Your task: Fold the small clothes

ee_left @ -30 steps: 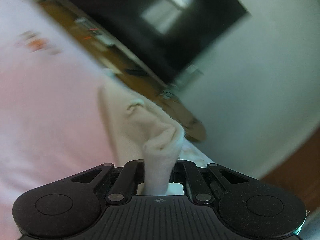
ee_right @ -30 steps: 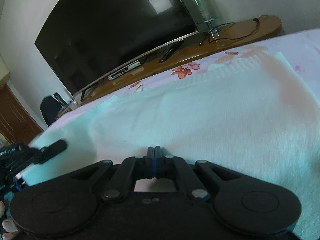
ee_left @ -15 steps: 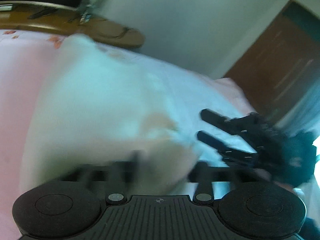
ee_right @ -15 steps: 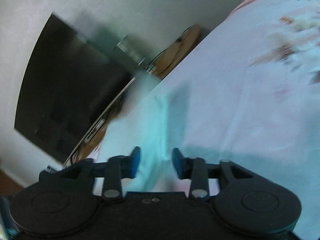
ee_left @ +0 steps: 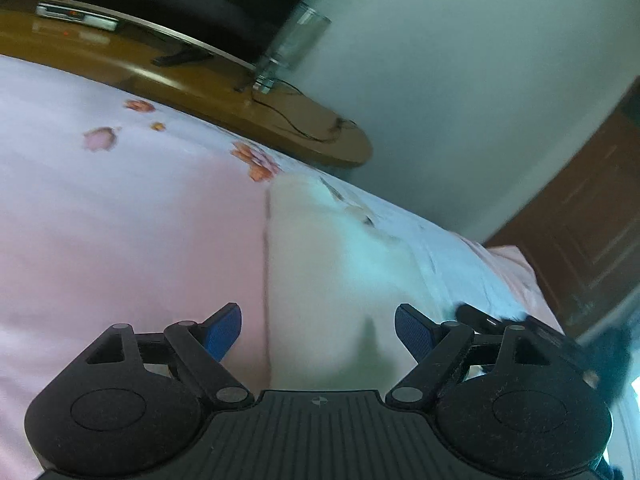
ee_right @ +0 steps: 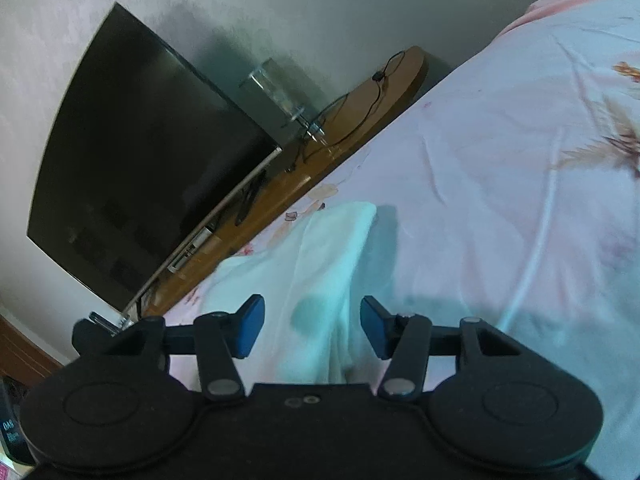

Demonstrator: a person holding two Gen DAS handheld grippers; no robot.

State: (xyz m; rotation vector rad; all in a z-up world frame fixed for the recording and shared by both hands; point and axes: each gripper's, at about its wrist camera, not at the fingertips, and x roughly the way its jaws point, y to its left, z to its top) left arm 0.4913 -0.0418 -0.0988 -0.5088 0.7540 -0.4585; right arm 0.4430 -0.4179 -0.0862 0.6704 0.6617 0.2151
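On pink bedsheet [ee_left: 120, 240], pale garment [ee_left: 328, 280] lies folded

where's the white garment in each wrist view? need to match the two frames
Left wrist: white garment sits at centre, running from mid-frame down between the open jaws of the left gripper.
Right wrist: white garment lies lower centre, its near end between the open jaws of the right gripper.
Shared landmark: the glass cylinder on the wooden TV stand.
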